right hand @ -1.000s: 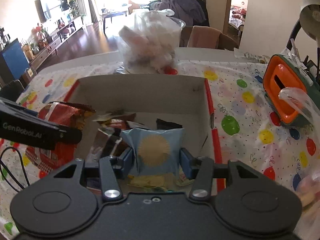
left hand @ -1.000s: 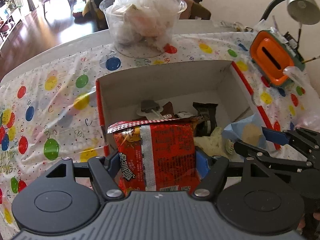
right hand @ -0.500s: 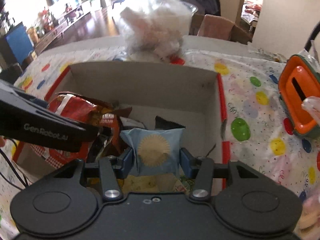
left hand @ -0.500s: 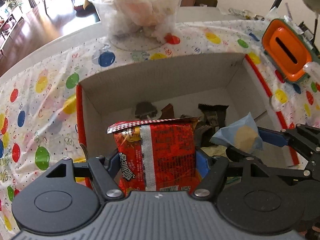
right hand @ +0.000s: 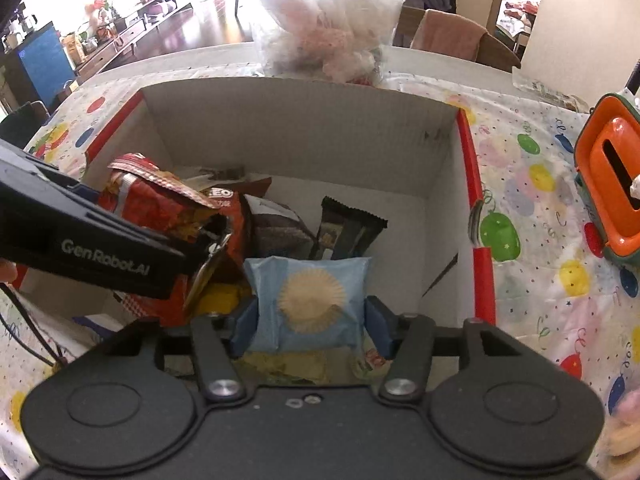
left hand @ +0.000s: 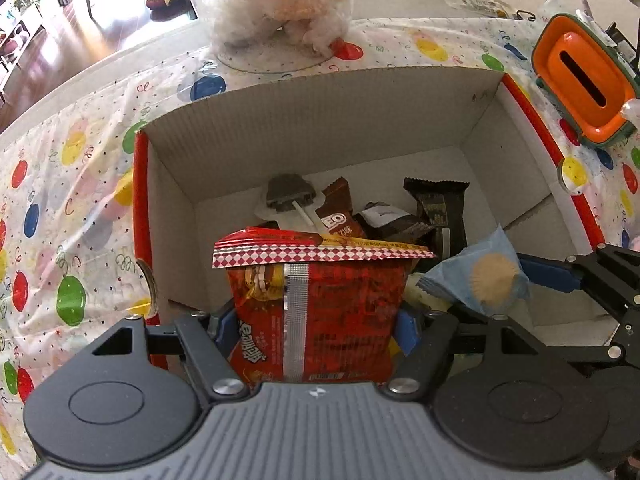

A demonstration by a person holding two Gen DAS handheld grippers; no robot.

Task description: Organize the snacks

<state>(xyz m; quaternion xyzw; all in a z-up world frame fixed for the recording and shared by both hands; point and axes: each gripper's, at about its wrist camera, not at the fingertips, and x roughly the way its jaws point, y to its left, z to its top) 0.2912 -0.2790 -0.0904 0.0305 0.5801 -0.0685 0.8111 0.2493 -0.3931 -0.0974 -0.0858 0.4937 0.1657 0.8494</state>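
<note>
Left gripper [left hand: 316, 320] jaws clenched on red snack bag [left hand: 320, 312], held upright over near left part of cardboard box [left hand: 320, 128]. Right gripper [right hand: 310, 318] jaws clenched on small blue packet [right hand: 310, 300], held over near right part of same box. Blue packet just beside red bag. Inside box: brown cookie pack [left hand: 340, 216], black wrapped bar [left hand: 440, 204], lollipop [left hand: 289, 194], yellow pack [right hand: 220, 298] underneath. Box sits on table [left hand: 80, 184] with balloon cloth. Clear tub of bagged stuff [left hand: 280, 4] behind box. Orange case [left hand: 582, 84] off to right.
</note>
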